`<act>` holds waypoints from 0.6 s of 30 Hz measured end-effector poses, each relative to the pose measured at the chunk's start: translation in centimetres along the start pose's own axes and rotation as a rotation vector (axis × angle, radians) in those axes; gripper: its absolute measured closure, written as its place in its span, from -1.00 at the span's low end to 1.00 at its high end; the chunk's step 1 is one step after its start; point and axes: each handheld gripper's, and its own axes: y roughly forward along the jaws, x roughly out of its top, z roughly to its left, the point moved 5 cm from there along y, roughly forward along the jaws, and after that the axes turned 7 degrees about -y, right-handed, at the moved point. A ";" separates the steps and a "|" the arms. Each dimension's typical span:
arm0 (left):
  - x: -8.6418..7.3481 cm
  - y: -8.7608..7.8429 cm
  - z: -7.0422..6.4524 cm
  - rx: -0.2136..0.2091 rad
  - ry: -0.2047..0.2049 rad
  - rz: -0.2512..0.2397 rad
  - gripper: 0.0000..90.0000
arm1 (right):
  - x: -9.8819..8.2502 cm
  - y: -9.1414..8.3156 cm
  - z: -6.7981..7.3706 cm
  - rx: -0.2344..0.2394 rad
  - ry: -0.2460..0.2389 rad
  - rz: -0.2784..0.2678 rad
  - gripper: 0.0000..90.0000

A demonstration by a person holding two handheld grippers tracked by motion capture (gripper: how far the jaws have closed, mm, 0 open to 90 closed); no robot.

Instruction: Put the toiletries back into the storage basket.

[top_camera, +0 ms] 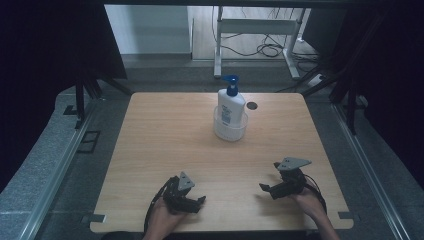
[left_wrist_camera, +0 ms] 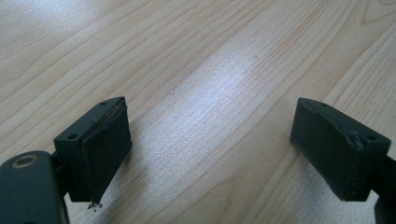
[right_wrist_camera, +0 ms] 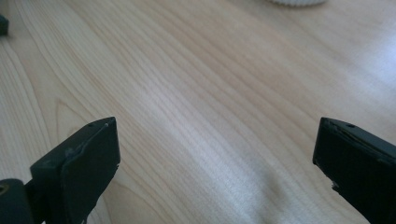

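Note:
A white pump bottle [top_camera: 231, 105] with a blue pump head stands upright in a clear round container [top_camera: 230, 128] at the back middle of the wooden table [top_camera: 165, 135]. Near the front edge on the left, a hand holds my left gripper [top_camera: 196, 199], which is open with bare wood between its jaws [left_wrist_camera: 210, 140]. On the right near the front, another hand holds my right gripper [top_camera: 269, 176], also open with nothing between its jaws [right_wrist_camera: 215, 158]. Both grippers sit well short of the bottle. The container's rim [right_wrist_camera: 296, 2] peeks in at the top of the right gripper view.
A small dark round hole [top_camera: 251, 105] lies in the tabletop just right of the bottle. Metal rails [top_camera: 65, 160] run along both sides of the table. Beyond the far edge stands a white frame [top_camera: 255, 30] with cables on the floor.

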 end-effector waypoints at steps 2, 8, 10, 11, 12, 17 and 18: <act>0.0 0.0 0.0 0.000 0.000 0.000 -0.74 | -0.3 0.3 0.2 0.002 -0.002 0.012 -0.99; 0.0 0.0 0.0 0.000 -0.001 0.000 -0.74 | -0.9 0.8 0.5 0.010 -0.006 0.032 -0.99; 0.0 0.0 0.0 0.001 -0.001 0.000 -0.74 | -1.0 0.9 0.5 0.012 -0.004 0.035 -0.99; 0.0 0.0 0.0 0.001 -0.001 0.000 -0.74 | -1.1 0.9 0.6 0.014 -0.002 0.036 -0.99; 0.0 0.0 0.0 0.001 -0.001 0.000 -0.74 | -1.2 1.0 0.6 0.014 -0.005 0.041 -0.99; 0.0 0.0 0.0 0.001 -0.002 0.000 -0.74 | -1.6 1.4 0.9 0.022 -0.012 0.063 -0.99; 0.0 0.0 0.0 0.001 -0.002 0.000 -0.74 | -1.7 1.5 0.9 0.023 -0.014 0.067 -0.99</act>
